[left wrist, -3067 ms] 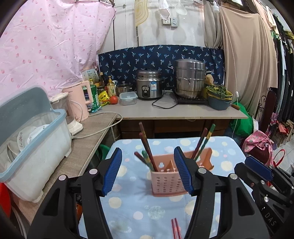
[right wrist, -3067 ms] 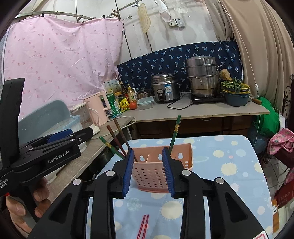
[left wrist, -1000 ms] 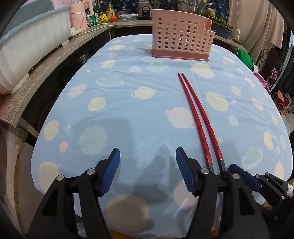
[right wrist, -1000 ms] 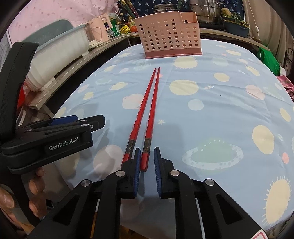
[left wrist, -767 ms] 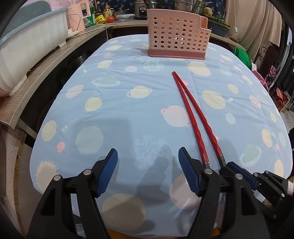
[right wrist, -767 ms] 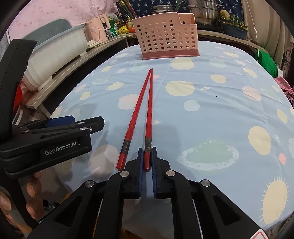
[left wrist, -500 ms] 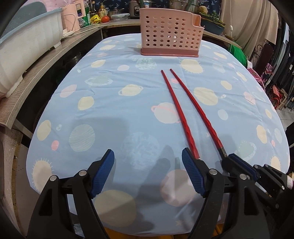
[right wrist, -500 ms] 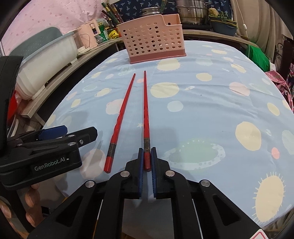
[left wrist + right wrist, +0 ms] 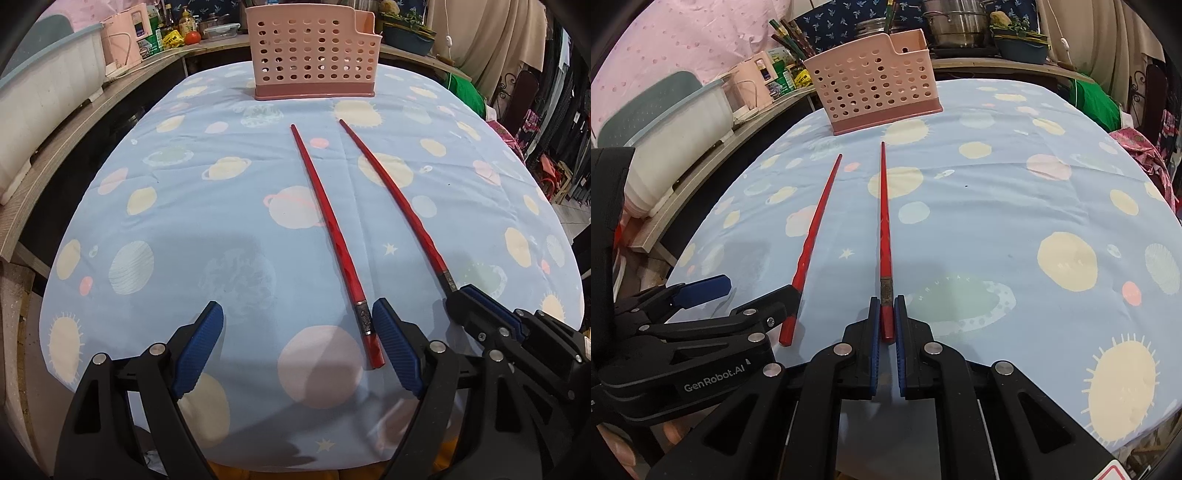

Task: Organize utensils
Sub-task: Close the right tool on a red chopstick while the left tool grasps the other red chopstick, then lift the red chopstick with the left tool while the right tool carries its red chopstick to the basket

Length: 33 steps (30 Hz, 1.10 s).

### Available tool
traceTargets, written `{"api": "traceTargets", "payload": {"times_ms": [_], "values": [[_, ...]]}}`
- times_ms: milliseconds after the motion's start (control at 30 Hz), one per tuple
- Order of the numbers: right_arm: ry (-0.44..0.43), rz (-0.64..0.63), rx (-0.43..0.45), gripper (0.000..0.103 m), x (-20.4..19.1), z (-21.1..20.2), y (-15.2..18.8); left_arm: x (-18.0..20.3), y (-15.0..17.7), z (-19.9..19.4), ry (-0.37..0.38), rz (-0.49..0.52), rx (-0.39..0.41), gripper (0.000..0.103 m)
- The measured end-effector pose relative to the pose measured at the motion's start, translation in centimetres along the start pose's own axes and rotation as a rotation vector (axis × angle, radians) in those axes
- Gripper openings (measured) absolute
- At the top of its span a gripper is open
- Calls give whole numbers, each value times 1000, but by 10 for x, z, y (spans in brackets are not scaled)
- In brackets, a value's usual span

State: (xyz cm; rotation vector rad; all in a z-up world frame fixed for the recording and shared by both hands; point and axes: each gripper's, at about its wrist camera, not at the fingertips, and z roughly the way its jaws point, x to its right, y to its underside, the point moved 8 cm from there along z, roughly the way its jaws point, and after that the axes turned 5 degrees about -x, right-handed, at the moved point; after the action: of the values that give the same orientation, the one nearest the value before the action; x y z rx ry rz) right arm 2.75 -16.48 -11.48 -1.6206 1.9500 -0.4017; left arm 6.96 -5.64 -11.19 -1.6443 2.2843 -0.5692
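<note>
On tablecloth: right claw (image 9: 885,326) clenched on red chopstick (image 9: 885,236); left claw (image 9: 297,347) spread wide, holding nothing.

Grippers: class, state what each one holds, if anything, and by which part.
Right gripper clamps one red chopstick at its thick butt end. Left gripper is open, holding nothing.

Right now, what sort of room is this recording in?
Most likely a small home kitchen and dining corner: steel pots on a wooden counter, a pink utensil basket with chopsticks on a cloth-covered table, and a dish bin alongside.
</note>
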Motion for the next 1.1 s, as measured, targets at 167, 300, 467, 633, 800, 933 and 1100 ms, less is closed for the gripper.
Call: {"api": "traceTargets", "payload": {"times_ms": [167,300,467,633,800,933,1100], "values": [[-2,1,0,7,0,0,0,1,1,2,-1,2,-1,75],[-4,3,0,8,0,0,1,2,2,2,7,11,-17,60],[-4,2,0,8,0,-1,1,0,2,-1,13,11,-13,34],[-4,3,1,7,0,-1,1,-3,1,-1,21,1,-18,7],[-3,3,3,7,1,-2,1,-3,1,-1,31,-2,-26,7],[-4,4,6,7,0,-3,2,-3,1,-1,27,-1,-27,7],[-6,4,8,7,1,-4,1,-3,1,-2,25,0,-31,7]]}}
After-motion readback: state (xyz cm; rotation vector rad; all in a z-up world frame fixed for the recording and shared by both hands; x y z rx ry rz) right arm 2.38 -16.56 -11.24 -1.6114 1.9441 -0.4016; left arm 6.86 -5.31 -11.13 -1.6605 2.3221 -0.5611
